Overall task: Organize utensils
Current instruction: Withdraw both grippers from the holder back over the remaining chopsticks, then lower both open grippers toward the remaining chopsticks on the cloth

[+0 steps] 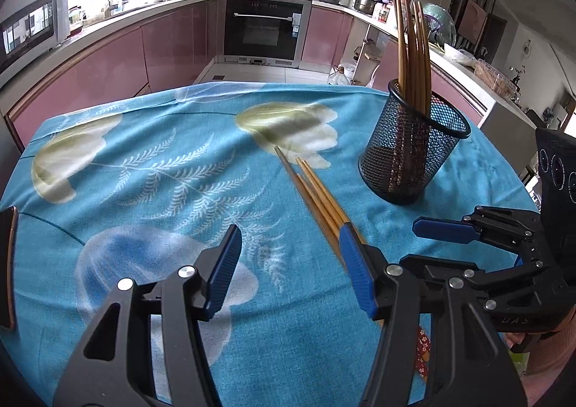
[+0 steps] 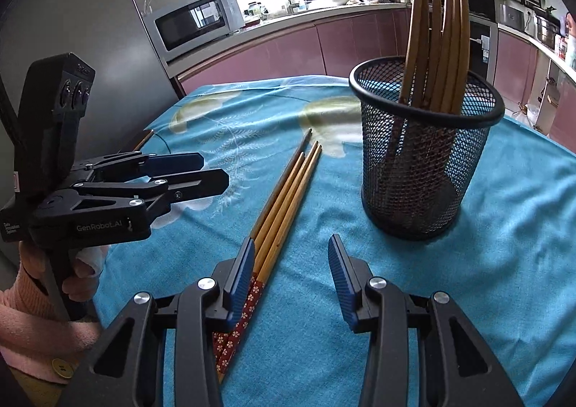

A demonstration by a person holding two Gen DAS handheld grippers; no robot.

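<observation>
Both hand-held grippers spread, empty: left (image 1: 289, 259), right (image 2: 288, 272). Loose chopsticks (image 2: 284, 198) flat on surface (image 2: 504, 263), near mesh holder (image 2: 424, 162), awaiting pickup, probably.

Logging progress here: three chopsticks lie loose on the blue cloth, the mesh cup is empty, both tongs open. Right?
Not quite: the mesh cup already holds several chopsticks, as the right wrist view shows. Three chopsticks do lie loose on the blue cloth, both tongs open.
</observation>
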